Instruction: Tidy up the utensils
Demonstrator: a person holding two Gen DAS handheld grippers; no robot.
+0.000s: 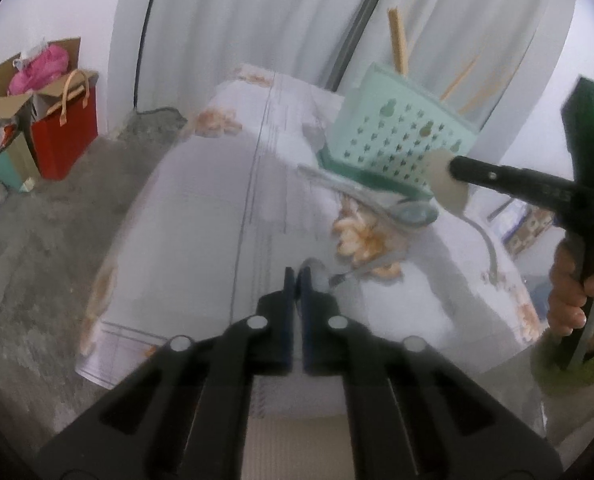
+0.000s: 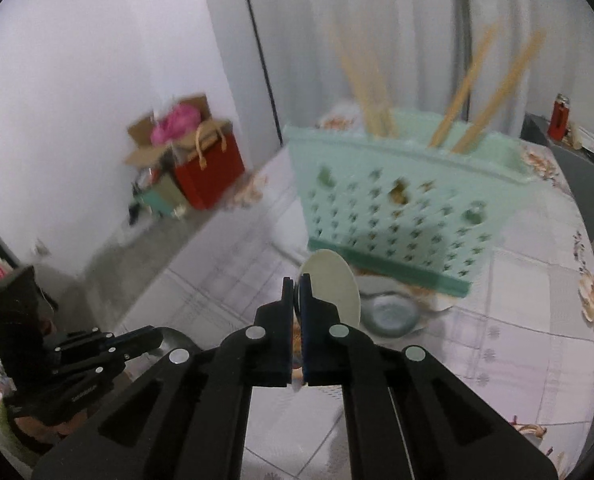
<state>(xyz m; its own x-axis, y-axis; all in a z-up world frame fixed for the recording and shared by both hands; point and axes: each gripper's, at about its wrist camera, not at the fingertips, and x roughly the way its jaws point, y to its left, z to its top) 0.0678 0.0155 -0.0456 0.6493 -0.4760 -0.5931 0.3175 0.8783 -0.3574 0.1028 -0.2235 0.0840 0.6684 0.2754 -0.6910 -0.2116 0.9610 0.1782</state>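
Left wrist view: table under a floral cloth (image 1: 201, 200), grey carpet, white curtains, a red paper bag (image 1: 67, 130) by the wall. Left gripper (image 1: 297, 280), jaws pressed together, holds nothing. Perforated mint plastic utensil basket (image 1: 401, 136) with wooden chopsticks (image 1: 397, 40); metal spoon (image 1: 377, 200) lies before it.

Right wrist view: right gripper (image 2: 296, 286) pinches a cream oval spoon (image 2: 333, 288) near the basket's base. Chopsticks upright, blurred.

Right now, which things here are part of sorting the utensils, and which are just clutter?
Job: mint basket, chopsticks in it, cream spoon in the right tongs, metal spoon on the tablecloth.
Clutter: red bag, cardboard box, red bottle.
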